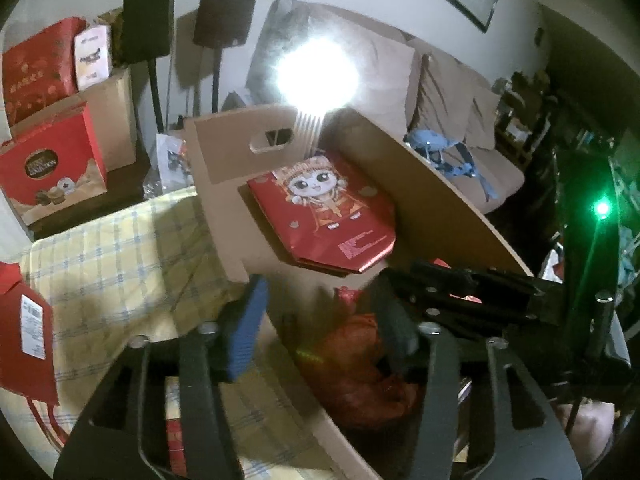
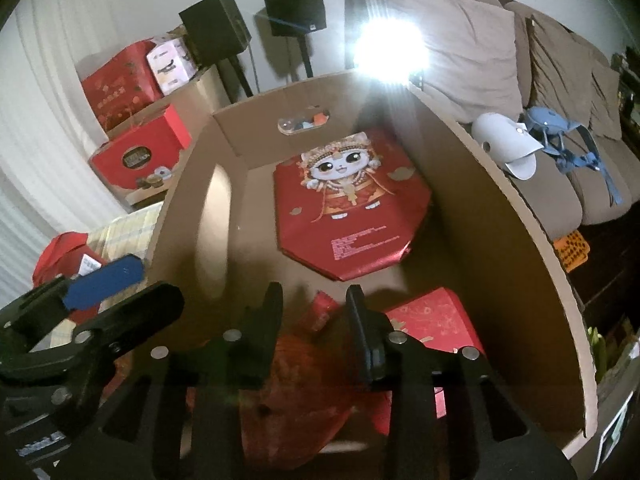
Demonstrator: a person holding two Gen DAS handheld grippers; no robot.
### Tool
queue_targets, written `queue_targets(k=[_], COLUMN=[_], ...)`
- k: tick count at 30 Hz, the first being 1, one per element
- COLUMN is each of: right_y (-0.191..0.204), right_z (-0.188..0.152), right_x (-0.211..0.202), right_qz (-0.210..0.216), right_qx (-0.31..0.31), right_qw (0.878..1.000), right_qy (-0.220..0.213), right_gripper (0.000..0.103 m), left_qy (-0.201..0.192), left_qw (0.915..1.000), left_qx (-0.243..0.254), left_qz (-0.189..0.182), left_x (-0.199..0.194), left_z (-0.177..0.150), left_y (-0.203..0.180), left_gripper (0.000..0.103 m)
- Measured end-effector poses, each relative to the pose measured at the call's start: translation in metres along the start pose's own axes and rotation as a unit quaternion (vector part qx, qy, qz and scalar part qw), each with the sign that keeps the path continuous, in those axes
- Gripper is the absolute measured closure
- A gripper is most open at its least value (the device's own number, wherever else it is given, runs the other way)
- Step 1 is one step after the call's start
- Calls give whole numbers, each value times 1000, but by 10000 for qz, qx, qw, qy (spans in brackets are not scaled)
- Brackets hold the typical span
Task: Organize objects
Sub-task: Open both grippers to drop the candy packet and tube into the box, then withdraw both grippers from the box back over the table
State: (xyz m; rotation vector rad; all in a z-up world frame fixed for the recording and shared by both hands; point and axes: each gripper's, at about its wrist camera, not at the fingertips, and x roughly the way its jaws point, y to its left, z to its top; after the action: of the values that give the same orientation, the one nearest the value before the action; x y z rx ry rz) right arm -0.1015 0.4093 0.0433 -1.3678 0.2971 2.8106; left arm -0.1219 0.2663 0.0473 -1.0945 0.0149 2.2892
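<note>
A large open cardboard box (image 2: 520, 216) fills both views. A red octagonal gift box (image 2: 352, 204) with a cartoon figure lies flat at its far end (image 1: 332, 208). Nearer in are a red square box (image 2: 432, 320) and a crumpled red plastic bag (image 2: 296, 396). My right gripper (image 2: 314, 300) hangs over the bag inside the box, jaws apart, pads not pressing on anything. My left gripper (image 1: 320, 304) stands open astride the box's near wall, with the blue-padded finger (image 1: 244, 328) outside and the other finger over the red bag (image 1: 360, 364). Each gripper shows in the other's view.
The box stands on a yellow plaid cloth (image 1: 120, 248). A red paper bag (image 1: 24, 340) lies at the left. Behind are red gift boxes (image 1: 52, 172), two black speakers on stands (image 2: 216, 32), a beige sofa (image 2: 472, 48) with a blue object (image 2: 560, 136), and a glaring lamp (image 2: 388, 48).
</note>
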Motion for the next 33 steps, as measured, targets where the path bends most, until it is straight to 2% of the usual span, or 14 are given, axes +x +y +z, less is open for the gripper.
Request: queue_targets(k=[3,7,11,14,26,33], right_y=[2,9,15,21,63,105], right_z=[1,2,4,4,-5,-17], right_x=[-5,-15,-25,-30,-45,-53], right_qz=[-2,-52,-174,-217,-22,247], right_qx=[-12,-53,-116,-181,-529,-953], right_qw=[10000,9998,9992,9988,9972,9934], right_qy=[-62,-205,-344,-402,-527,-583], right_gripper=[61,43,26,22,11,11], left_qy=[-160,-364,-484,-563,-574,-553], left_qw=[9998,9988,9974,9962,9917,9878], left_qx=[13,-18,-76,-87,-315,-617], left_qz=[133,320,519,662,1107,1320], left_x=[-12,-29,-45,-55,-91,-116], left_z=[1,0,-2,-5,-30,-56], left_y=[3,11,23,33,77,117], left_gripper=[30,14,12,2,0,0])
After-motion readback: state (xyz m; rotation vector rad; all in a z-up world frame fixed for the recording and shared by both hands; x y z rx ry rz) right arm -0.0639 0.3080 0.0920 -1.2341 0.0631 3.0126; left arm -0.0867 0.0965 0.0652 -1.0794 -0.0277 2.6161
